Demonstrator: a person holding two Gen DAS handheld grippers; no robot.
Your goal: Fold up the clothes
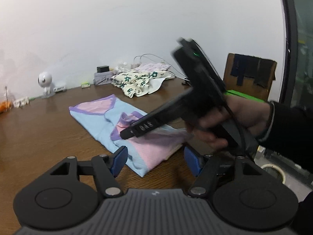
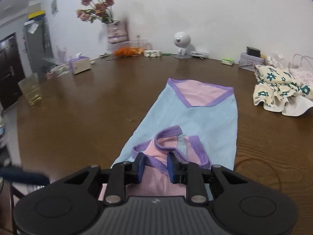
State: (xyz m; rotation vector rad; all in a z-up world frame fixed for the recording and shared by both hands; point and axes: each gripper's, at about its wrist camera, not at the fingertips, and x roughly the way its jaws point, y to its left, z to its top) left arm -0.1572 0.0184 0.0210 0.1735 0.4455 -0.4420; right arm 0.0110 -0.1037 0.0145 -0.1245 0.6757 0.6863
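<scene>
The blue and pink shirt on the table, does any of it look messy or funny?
Yes. The blue and pink shirt lies mostly flat, but its near end is rumpled: the purple-edged straps are bunched and curled up, right in front of the right tool.

1. My left gripper (image 1: 154,161) hangs with its 2 blue pads apart, nothing pressed between them.
2. Beyond them a blue, pink and purple garment (image 1: 117,121) lies on the brown wooden table (image 1: 39,133).
3. My right hand (image 1: 230,121) holds the right gripper (image 1: 127,134) over that garment.
4. Floral clothes (image 1: 137,82) sit piled near the wall.
</scene>
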